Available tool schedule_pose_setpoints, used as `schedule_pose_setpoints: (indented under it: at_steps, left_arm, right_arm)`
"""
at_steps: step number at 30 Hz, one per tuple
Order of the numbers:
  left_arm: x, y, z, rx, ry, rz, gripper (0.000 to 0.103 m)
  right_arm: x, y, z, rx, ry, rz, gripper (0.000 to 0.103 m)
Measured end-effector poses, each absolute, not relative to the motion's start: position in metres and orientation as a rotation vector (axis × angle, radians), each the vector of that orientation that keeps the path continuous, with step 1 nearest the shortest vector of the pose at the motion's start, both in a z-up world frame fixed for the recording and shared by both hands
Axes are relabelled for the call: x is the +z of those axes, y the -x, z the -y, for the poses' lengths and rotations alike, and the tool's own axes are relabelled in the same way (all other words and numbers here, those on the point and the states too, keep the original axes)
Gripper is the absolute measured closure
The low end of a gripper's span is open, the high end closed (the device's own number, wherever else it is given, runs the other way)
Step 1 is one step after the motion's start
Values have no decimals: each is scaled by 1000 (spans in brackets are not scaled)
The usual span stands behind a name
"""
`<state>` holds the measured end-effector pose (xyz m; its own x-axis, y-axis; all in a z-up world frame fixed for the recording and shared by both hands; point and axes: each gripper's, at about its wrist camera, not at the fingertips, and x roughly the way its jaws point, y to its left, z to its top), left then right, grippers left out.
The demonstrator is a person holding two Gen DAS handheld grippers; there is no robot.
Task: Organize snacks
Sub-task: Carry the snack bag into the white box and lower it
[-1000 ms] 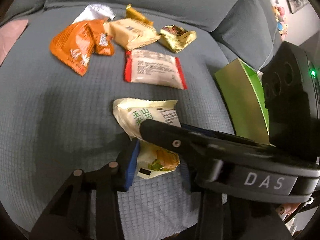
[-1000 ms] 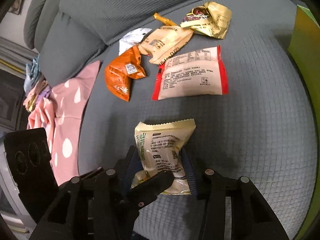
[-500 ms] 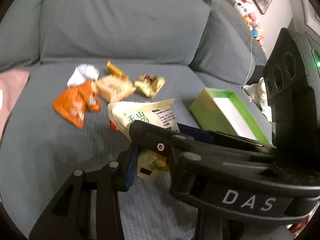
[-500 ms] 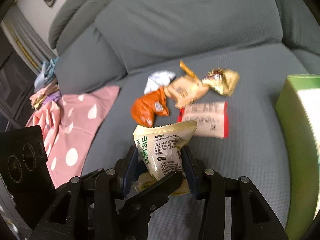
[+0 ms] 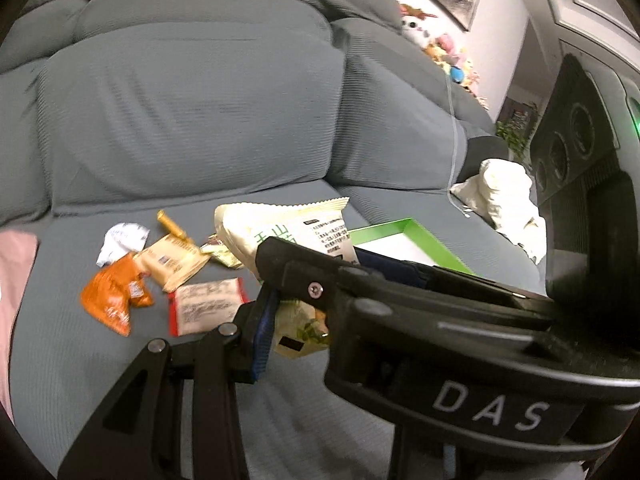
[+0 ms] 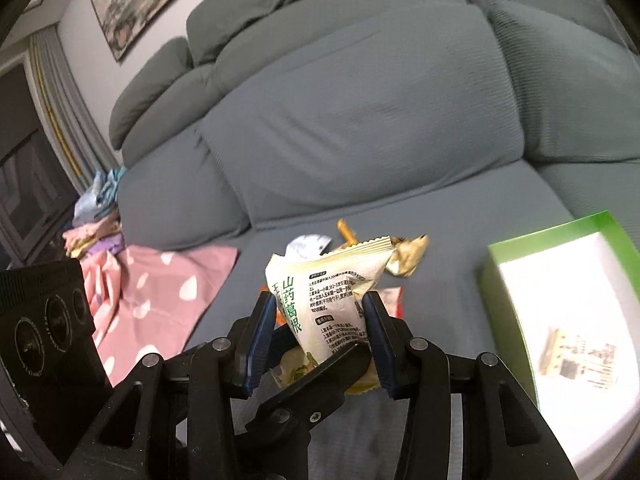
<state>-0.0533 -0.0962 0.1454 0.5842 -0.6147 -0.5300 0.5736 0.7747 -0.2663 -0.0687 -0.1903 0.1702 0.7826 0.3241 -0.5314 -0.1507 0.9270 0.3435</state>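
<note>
Left wrist view: the left gripper (image 5: 304,312) looks closed on the cream snack packet (image 5: 288,232), though its right finger is hidden behind the right gripper, which crosses in front; packet is raised off the sofa (image 5: 120,360), green box (image 5: 404,240) just behind, probably the drop target. Right wrist view: the right gripper (image 6: 322,336) pinches the same packet (image 6: 328,280) mid-body, upright between both pads, with the box (image 6: 560,320) to its right and loose snacks behind.

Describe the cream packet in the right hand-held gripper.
The packet is glossy cream plastic, puffed, with green Chinese characters, small black print and a serrated top seal. It stands upright, lifted above the sofa seat, its lower half pinched between the blue pads of the right hand-held gripper.
</note>
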Motion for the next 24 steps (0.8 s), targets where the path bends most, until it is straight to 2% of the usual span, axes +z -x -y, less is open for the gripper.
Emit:
schedule_pose_setpoints:
  at_steps: [24]
  left_arm:
    - [160,61,217,-955,-70,-662,68]
  right_arm:
    - [186,107,303,-1,-458,-528,55]
